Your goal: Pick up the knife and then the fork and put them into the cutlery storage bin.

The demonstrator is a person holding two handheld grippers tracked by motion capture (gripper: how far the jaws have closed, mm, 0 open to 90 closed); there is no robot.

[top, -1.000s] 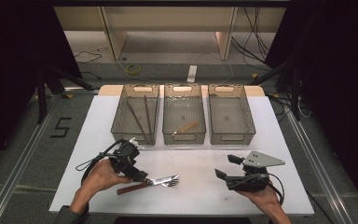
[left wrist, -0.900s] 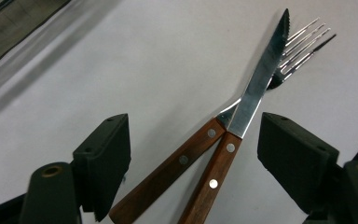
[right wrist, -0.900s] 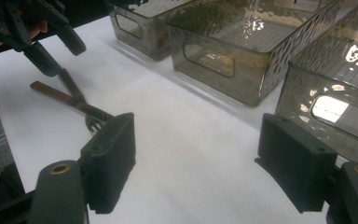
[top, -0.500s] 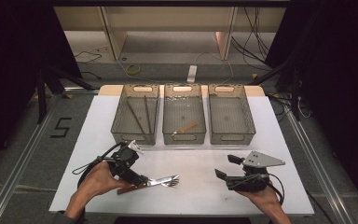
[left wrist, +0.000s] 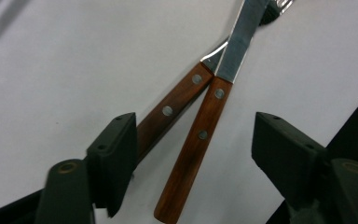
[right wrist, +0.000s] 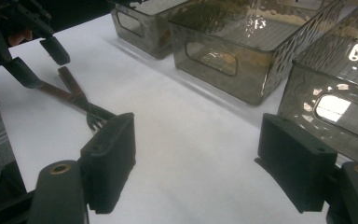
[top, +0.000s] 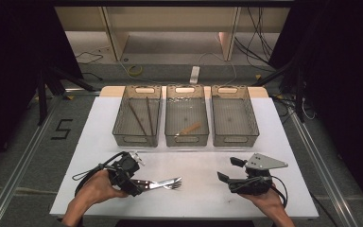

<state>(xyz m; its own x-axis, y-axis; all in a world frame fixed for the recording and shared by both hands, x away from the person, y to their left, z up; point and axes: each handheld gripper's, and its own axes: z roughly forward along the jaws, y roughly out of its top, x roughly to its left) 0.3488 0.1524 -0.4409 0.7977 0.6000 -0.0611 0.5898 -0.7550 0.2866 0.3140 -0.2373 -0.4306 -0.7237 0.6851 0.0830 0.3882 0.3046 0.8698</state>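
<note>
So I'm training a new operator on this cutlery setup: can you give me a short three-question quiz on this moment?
1. True or false: the left gripper has its jaws open around the wooden handles of the knife and fork.
2. Which bin holds two long dark sticks? A) left bin B) middle bin C) right bin
3. What does the right gripper hold?

Key
1. True. Its jaws have just been closing, yet both pads stand apart from the knife handle; the fork handle runs close by one pad.
2. A.
3. Nothing; its jaws are open above the white table.
</note>
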